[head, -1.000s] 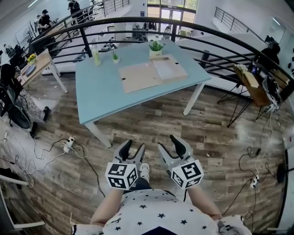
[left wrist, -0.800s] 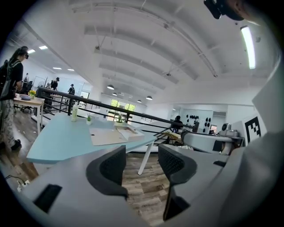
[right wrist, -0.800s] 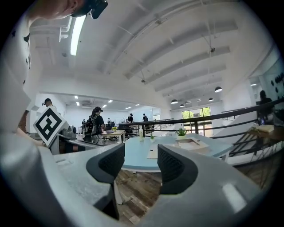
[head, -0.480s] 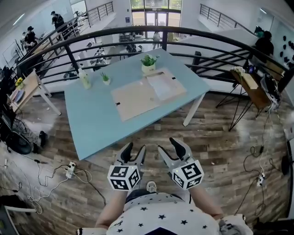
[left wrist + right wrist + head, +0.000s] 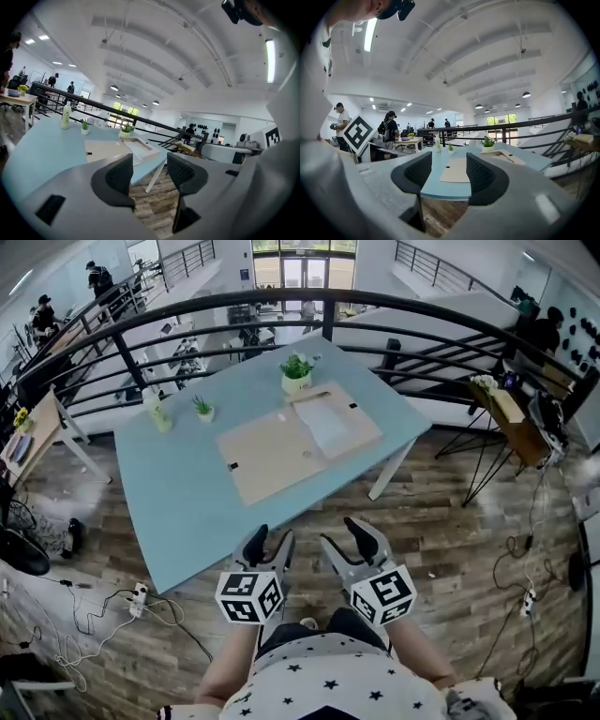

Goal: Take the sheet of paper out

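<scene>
Head view is showing the left tongs (image 5: 269,546) and the right tongs (image 5: 345,540) hanging side by side short of the desk's (image 5: 178,493) near edge, over the wooden floor (image 5: 441,549). Each gripper view is showing its jaws standing spread with nothing between them, only the desk beyond. The sheet of paper (image 5: 325,424) is lying on the right half of an opened tan folder (image 5: 267,454), toward the desk's far right corner, well apart from both tongs.

I am judging this as the approach step, with nothing being gripped yet. The next move is calling for closing in on the desk and bringing one pair of tongs to a free edge of the sheet, probably while steadying the folder with the other.

A potted plant (image 5: 296,372) is standing just behind the folder at the desk's far edge, with a small plant (image 5: 202,409) and a bottle (image 5: 156,412) toward the far left. A railing (image 5: 328,298) is curving beyond the desk. Cables (image 5: 141,601) are trailing on the floor off the desk's near left corner. Nothing on the desk is blocking the way to the folder.
</scene>
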`<action>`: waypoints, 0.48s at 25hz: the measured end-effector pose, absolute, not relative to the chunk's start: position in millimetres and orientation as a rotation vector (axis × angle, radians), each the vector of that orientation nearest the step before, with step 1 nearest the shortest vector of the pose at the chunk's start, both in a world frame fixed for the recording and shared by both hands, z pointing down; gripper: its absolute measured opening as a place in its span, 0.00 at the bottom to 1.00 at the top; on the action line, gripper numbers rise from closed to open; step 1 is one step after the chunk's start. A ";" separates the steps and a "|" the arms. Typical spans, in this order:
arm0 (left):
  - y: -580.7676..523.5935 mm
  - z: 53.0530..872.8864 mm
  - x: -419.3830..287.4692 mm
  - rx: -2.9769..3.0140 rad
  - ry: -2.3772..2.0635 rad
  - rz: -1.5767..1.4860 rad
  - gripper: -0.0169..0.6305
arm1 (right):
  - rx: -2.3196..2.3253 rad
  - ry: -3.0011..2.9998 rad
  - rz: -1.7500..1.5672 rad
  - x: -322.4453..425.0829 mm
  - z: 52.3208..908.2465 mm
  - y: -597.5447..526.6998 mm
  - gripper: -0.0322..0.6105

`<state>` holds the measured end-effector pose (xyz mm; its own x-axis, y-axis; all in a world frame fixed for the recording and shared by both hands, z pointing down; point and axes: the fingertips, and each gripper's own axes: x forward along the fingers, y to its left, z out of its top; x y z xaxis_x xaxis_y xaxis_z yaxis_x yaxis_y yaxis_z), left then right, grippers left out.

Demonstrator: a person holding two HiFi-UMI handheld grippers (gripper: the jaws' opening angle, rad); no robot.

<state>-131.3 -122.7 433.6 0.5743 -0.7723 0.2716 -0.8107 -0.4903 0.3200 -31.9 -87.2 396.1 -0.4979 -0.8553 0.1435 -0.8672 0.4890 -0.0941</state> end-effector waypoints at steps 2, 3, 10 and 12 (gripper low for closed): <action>-131.7 434.6 -130.4 2.393 -1.263 0.122 0.37 | 1.538 -2.638 0.234 -31.3 396.0 -95.2 0.38; -135.6 435.3 -129.5 2.392 -1.253 0.121 0.37 | 1.541 -2.636 0.232 -30.7 395.7 -99.3 0.38; -168.4 440.4 -116.7 2.385 -1.230 0.130 0.37 | 1.551 -2.628 0.233 -15.5 398.7 -133.9 0.38; -180.5 442.8 -113.2 2.379 -1.236 0.129 0.37 | 1.552 -2.628 0.240 -9.9 402.0 -146.6 0.38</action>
